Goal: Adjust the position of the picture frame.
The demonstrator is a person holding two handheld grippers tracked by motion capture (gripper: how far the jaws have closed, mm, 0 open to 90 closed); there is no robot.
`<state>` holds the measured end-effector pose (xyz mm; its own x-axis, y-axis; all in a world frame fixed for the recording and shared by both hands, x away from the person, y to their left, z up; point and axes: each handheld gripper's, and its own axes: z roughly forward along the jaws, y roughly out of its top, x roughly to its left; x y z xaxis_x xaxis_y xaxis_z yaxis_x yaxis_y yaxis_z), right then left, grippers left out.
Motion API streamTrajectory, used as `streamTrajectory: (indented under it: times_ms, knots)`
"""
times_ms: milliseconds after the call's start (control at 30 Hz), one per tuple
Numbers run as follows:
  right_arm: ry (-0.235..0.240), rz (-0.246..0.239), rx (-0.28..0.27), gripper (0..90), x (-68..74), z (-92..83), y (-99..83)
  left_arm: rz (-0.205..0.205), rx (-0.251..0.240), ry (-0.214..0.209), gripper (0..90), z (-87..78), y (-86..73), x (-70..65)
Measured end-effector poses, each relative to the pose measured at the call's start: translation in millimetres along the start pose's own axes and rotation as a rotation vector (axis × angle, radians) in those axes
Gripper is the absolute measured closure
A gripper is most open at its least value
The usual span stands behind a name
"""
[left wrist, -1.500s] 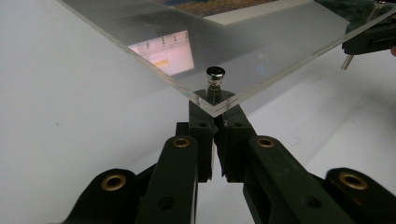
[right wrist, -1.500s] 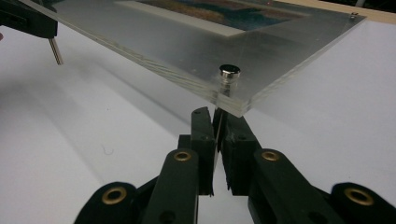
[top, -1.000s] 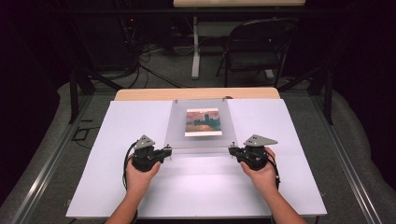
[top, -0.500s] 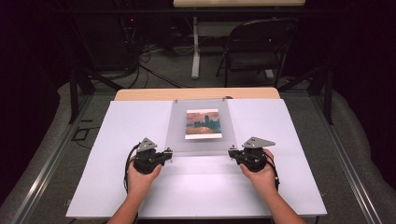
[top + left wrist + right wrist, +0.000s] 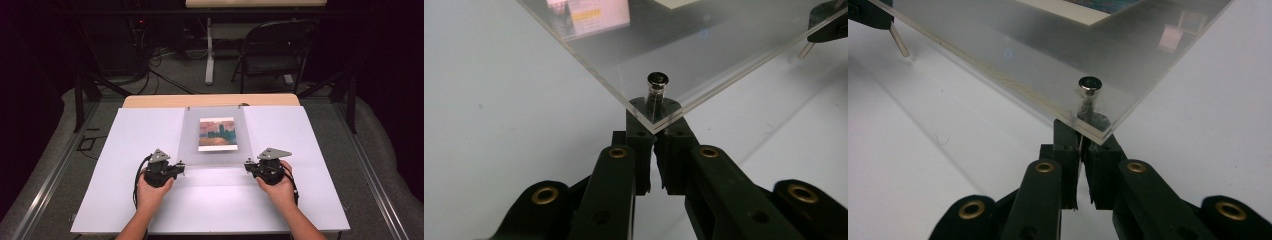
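Observation:
A clear acrylic panel (image 5: 215,156) lies over a small landscape picture (image 5: 217,134) at the middle of the white table cover (image 5: 145,130). My left gripper (image 5: 181,165) sits at the panel's near left corner. In the left gripper view its jaws (image 5: 654,122) are shut on the thin pin under a metal stud (image 5: 657,80) at that corner. My right gripper (image 5: 247,165) is at the near right corner, its jaws (image 5: 1080,132) shut on the pin below the stud (image 5: 1090,85) there. The panel's near edge stands slightly off the table.
A wooden table edge (image 5: 210,100) shows behind the white cover. A dark folding chair (image 5: 275,50) and floor cables (image 5: 165,75) lie beyond it. White surface stretches to both sides of the panel and in front of my hands.
My left gripper has shifted slightly right and nearer, closing in on the panel's near left corner. The right gripper has kept its place.

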<state>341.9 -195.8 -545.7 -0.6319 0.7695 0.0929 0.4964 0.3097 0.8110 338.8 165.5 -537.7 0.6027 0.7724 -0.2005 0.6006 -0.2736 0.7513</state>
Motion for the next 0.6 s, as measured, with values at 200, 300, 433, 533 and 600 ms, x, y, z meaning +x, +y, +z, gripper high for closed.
streamTrajectory:
  times_ms: [200,300,433,533,600]
  knots:
    - [-0.001,0.001,0.027,85.1,0.3,2.4,-0.9,-0.005,0.026,0.009,85.0,2.2,-0.5,-0.9]
    - [-0.004,0.0,0.044,85.1,0.5,3.6,-1.4,-0.003,0.044,0.014,84.9,3.0,-1.0,-1.2]
    - [-0.006,0.0,0.055,85.1,0.4,4.3,-1.5,-0.002,0.048,0.019,84.9,3.2,-0.3,-1.8]
    - [-0.007,0.001,0.059,85.0,0.6,4.5,-1.5,-0.004,0.054,0.02,84.8,3.1,0.1,-2.1]
    - [-0.008,-0.001,0.059,84.9,0.8,4.5,-1.5,-0.005,0.053,0.024,84.8,3.2,0.1,-2.3]
